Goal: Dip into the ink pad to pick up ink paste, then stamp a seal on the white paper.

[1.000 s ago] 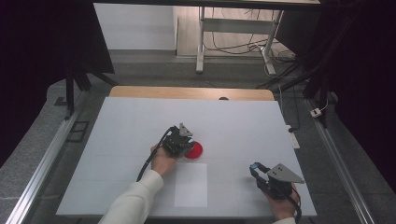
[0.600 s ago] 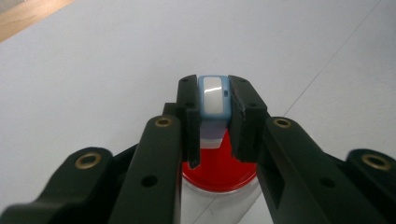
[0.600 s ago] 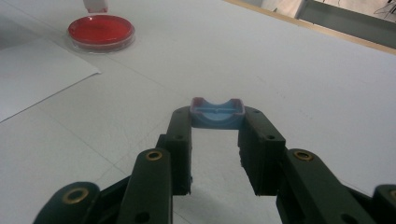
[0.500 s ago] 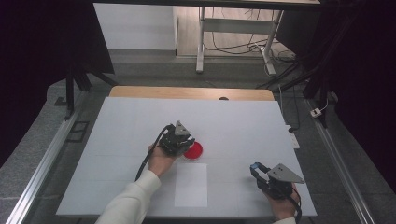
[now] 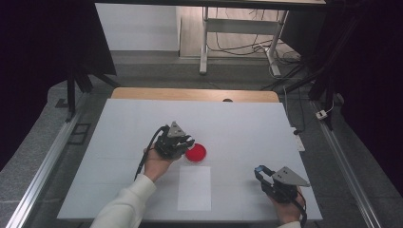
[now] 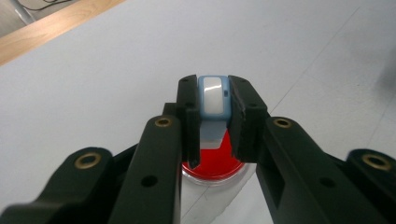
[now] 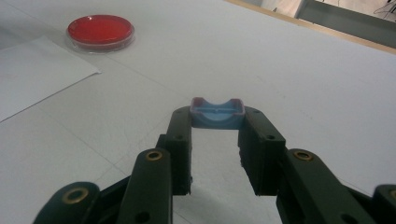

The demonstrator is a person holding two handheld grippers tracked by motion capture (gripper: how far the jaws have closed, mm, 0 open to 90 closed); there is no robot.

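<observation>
From the high view I can't make out what either gripper carries; the pieces are too small there, and my left hand (image 5: 157, 164) covers the rear of the left gripper (image 5: 183, 141). In the left gripper view my jaws are clamped on a small light-blue block with a white face (image 6: 214, 95), held upright between the pads; its lower end is hidden behind the jaws, so I can't tell whether it touches anything below. Under it sits the red petri dish (image 6: 215, 161), mostly masked by the jaws and cut off at its near rim. In the right gripper view the right gripper (image 7: 217, 116) pinches a blue saddle-shaped piece with a dipped top edge (image 7: 217, 112) at the very tips, its underside out of sight. The dish lies near the middle of the white table top (image 5: 237, 128), just right of the left gripper, with the far corner of a white paper sheet (image 5: 195, 187) just beside it on the near side. The right gripper hangs close to the near right corner of the table, well apart from dish and sheet, with the table edge just beside my right hand (image 5: 287, 209). Open white surface runs far and left; a wooden strip (image 5: 190, 93) borders the far edge. Beyond it, a table leg frame and loose cables (image 5: 237, 45) lie on the floor.
</observation>
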